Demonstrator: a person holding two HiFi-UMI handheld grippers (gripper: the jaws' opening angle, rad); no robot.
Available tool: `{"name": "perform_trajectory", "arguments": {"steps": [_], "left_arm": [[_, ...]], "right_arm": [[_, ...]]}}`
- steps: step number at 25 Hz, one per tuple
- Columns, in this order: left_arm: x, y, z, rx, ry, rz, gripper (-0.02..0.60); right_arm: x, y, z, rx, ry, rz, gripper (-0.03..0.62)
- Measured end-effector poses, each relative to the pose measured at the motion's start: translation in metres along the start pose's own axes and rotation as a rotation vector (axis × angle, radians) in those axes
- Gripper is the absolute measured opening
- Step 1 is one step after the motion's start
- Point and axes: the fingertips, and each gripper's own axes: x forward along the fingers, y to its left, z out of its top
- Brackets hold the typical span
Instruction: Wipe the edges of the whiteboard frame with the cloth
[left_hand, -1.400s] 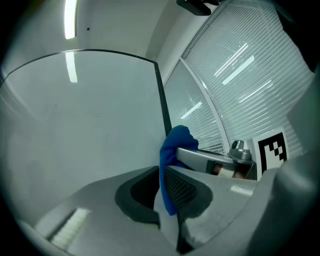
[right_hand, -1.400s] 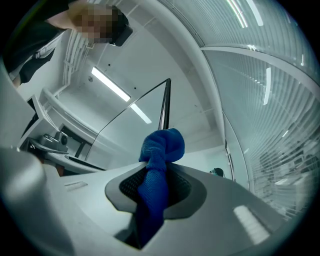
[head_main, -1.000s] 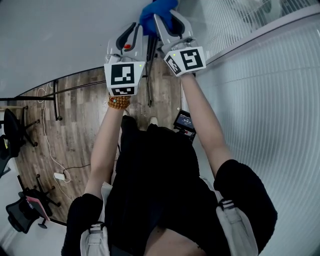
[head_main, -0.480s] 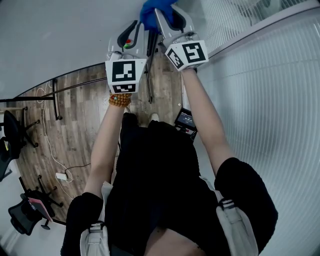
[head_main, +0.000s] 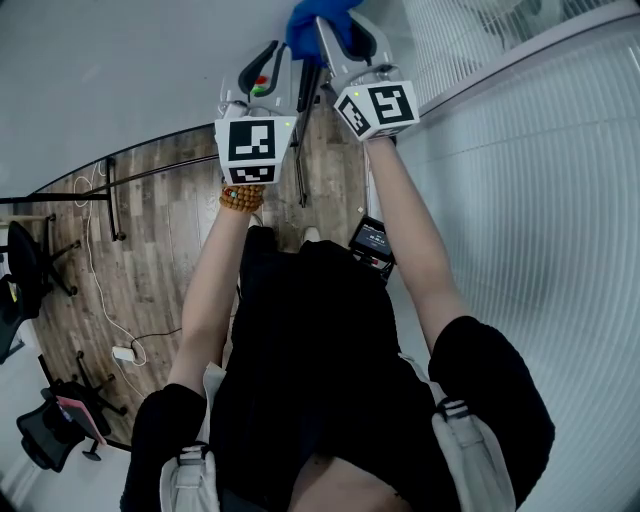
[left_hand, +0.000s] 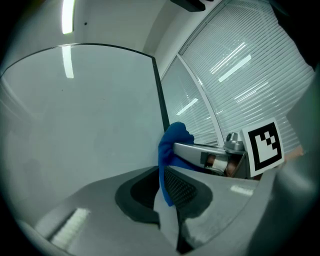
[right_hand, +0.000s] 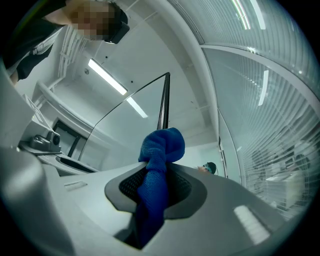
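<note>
Both grippers have nudged slightly further along the whiteboard frame's right edge. Right gripper clamps the blue cloth at that edge. Left gripper is closed and empty alongside. The wiping stroke looks underway.

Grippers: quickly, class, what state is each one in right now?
Left gripper: shut on the blue cloth.
Right gripper: shut on the same blue cloth.

Black short-sleeved top, brown bead bracelet on the left wrist.
</note>
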Motion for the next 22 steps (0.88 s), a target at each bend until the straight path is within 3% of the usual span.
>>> {"name": "perform_trajectory", "arguments": {"steps": [22], "left_arm": [[-0.009,0.016,-0.007,-0.006,0.020,-0.029,0.023]], "right_arm": [[0.006,0.013,0.001,-0.094,0.028,-0.078,0.103]]}}
